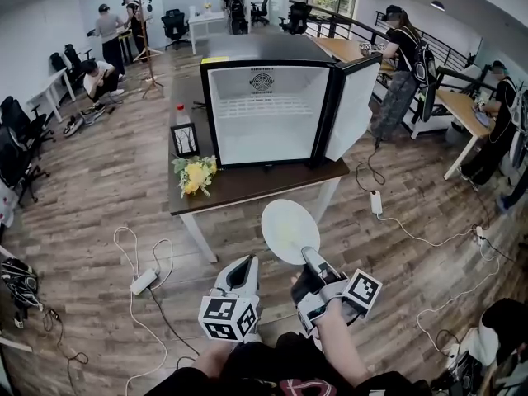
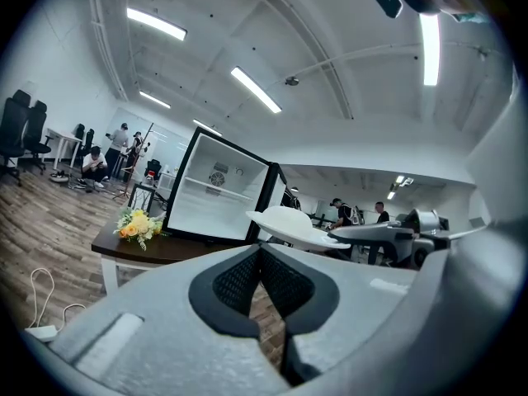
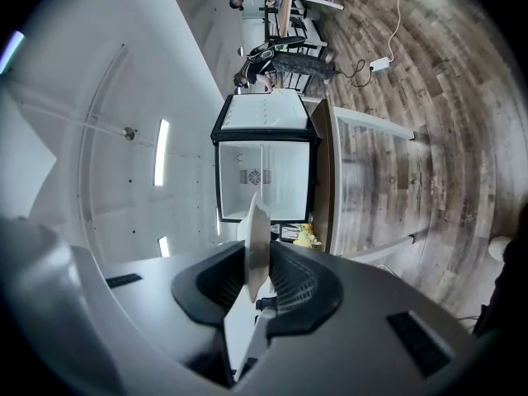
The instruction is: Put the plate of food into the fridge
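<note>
Dark surface (image 1: 247, 186) bore the open fridge (image 1: 268, 114), before which the right tool (image 1: 310, 256) gripped the plate (image 1: 289, 229) by its rim, level to keep food on, the left tool (image 1: 246, 264) closed and empty.

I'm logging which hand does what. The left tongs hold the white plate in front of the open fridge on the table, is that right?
Not the left. The right tongs grip the white plate by its rim, as the right gripper view shows; the left tongs are shut on nothing. The rest holds: the fridge on the table stands open.
</note>
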